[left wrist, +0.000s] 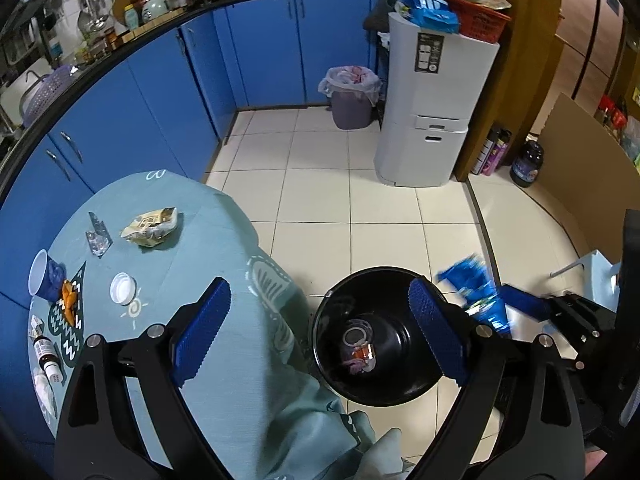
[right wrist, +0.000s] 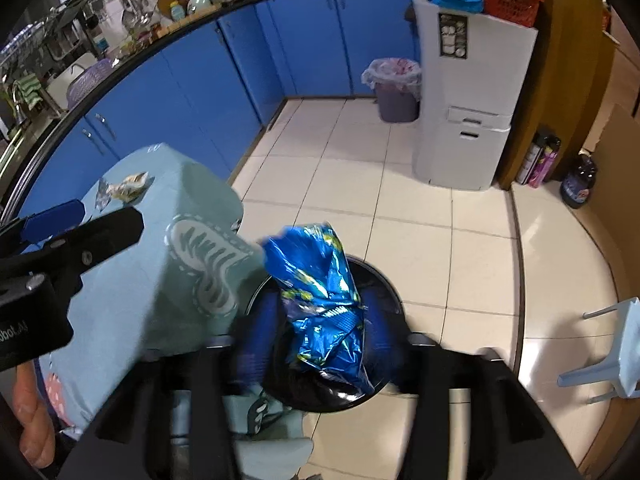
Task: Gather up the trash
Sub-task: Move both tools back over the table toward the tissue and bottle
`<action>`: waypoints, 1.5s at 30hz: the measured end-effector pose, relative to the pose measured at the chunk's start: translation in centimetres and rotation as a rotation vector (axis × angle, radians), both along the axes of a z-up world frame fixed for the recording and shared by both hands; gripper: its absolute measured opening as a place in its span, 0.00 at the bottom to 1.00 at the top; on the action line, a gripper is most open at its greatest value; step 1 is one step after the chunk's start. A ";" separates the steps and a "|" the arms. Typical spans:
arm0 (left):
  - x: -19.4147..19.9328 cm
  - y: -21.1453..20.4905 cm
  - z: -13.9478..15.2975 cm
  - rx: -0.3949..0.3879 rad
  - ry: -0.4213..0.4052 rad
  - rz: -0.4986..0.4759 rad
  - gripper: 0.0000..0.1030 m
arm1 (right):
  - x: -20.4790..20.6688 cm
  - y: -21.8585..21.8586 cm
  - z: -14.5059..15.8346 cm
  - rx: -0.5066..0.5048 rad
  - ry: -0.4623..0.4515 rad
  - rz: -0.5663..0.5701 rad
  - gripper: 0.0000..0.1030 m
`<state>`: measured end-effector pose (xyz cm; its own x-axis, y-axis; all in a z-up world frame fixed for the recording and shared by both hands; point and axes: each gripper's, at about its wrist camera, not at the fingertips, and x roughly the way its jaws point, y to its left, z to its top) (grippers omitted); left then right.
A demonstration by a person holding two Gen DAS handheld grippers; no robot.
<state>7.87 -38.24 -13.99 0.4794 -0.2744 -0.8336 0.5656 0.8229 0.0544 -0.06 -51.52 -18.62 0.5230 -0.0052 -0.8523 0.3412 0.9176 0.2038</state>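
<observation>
A black trash bin (left wrist: 384, 376) stands on the floor beside the table (left wrist: 216, 248) with the teal cloth; some wrappers lie at its bottom. My left gripper (left wrist: 320, 332) is open and empty, above the table edge and the bin. My right gripper (right wrist: 320, 340) holds a crumpled blue foil bag (right wrist: 320, 296) right over the bin (right wrist: 384, 280); its fingers are blurred by motion. The bag also shows in the left wrist view (left wrist: 476, 292). On the table lie a yellow wrapper (left wrist: 152, 226), a clear wrapper (left wrist: 98, 236), a blue paper cup (left wrist: 44, 280), a white lid (left wrist: 123, 288), an orange wrapper (left wrist: 68, 300) and a small bottle (left wrist: 48, 356).
Blue cabinets (left wrist: 280, 48) line the back and left. A lined waste basket (left wrist: 352, 96) and a white appliance (left wrist: 432, 112) stand at the far wall. Spray cans (left wrist: 494, 152) and a dark jar (left wrist: 528, 164) stand by the doorway. A light blue stool (right wrist: 612, 352) is at right.
</observation>
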 end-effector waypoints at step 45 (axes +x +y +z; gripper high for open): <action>5.8 43.2 -2.4 -0.018 0.014 0.767 0.87 | 15.0 34.3 4.1 -0.129 -0.089 0.574 0.85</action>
